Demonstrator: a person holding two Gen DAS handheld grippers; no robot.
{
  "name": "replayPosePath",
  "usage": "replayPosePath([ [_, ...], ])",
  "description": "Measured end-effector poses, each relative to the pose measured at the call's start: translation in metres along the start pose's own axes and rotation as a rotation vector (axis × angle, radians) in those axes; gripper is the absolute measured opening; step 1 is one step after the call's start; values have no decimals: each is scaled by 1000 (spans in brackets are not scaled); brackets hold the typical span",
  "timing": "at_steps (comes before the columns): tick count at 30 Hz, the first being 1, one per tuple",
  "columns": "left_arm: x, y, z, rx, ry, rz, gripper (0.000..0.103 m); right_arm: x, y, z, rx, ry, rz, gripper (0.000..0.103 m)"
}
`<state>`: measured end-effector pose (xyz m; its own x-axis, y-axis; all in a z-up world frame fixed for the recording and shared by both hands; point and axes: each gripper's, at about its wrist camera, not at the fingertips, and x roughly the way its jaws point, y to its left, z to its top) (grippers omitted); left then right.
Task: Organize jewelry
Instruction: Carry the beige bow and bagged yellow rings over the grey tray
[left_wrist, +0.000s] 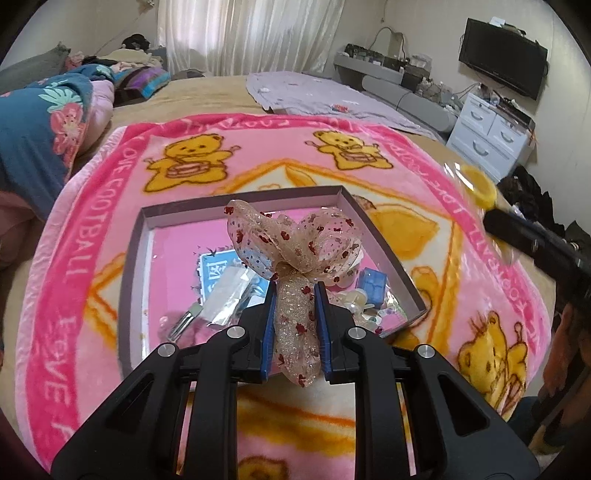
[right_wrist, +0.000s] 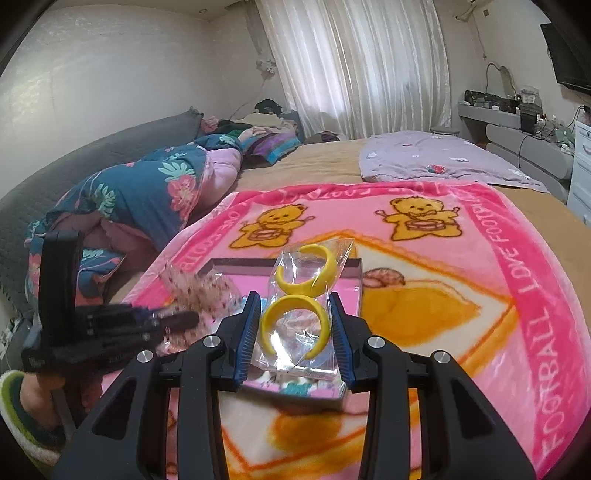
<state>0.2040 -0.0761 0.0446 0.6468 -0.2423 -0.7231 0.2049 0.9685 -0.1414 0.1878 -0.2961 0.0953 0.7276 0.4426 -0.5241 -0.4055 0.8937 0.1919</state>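
My left gripper (left_wrist: 294, 295) is shut on a sheer beige ribbon bow with red dots (left_wrist: 295, 243), held above an open shallow box (left_wrist: 146, 236) with a pink floor. The box holds a blue card, a clear packet (left_wrist: 225, 295), a small blue box (left_wrist: 372, 283) and pale beads. My right gripper (right_wrist: 294, 306) is shut on a clear bag with two yellow open rings (right_wrist: 299, 295), held above the same box (right_wrist: 236, 264). The right gripper shows blurred at the right of the left wrist view (left_wrist: 532, 243); the left gripper shows at the left of the right wrist view (right_wrist: 110, 325).
The box lies on a pink teddy-bear blanket (left_wrist: 110, 206) spread on a bed. A blue floral quilt (right_wrist: 147, 192) is heaped at the left, a lilac cloth (left_wrist: 314, 92) beyond. White drawers (left_wrist: 487, 129) and a wall TV stand at the right.
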Motion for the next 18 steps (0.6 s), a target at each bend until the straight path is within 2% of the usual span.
replayPosePath([
  [8, 23, 3, -2, -6, 38, 9, 12, 32, -7, 13, 8, 37, 1, 36],
  [18, 47, 13, -12, -38, 74, 10, 13, 67, -11, -9, 15, 112, 4, 36],
])
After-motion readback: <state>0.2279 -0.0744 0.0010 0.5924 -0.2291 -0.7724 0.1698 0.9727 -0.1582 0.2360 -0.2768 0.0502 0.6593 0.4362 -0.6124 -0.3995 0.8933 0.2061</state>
